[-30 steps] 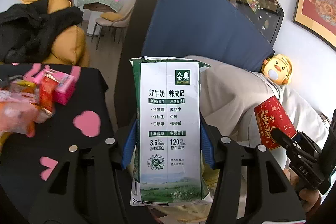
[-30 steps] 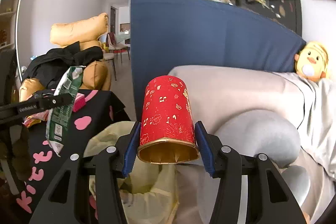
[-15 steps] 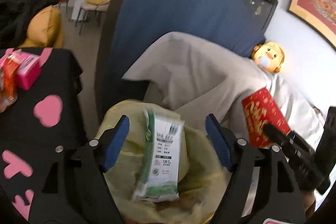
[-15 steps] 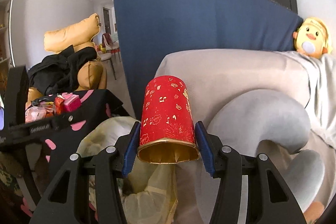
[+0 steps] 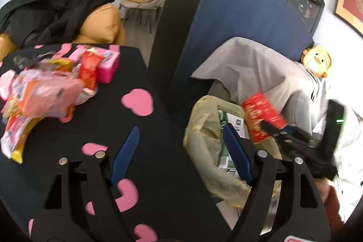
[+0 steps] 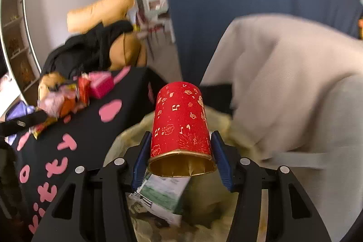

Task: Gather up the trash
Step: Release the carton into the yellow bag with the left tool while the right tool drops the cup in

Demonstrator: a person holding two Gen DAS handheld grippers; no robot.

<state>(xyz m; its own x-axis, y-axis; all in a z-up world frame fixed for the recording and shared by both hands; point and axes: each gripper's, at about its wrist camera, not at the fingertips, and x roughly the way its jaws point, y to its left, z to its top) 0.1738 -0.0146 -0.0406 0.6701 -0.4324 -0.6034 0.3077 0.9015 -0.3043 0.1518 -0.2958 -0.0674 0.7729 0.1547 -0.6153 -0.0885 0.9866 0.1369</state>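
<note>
Red paper cup is clamped in the right gripper at frame centre, above the yellowish trash bag, where a milk carton already lies. Left gripper hangs spread and empty at lower centre; snack wrappers remain on the black table, upper left.

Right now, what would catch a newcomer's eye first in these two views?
The red paper cup with gold print, clamped in the right gripper over the open yellowish trash bag where a green-and-white milk carton lies. Then the heap of bright snack wrappers on the black, pink-patterned tablecloth.
</note>
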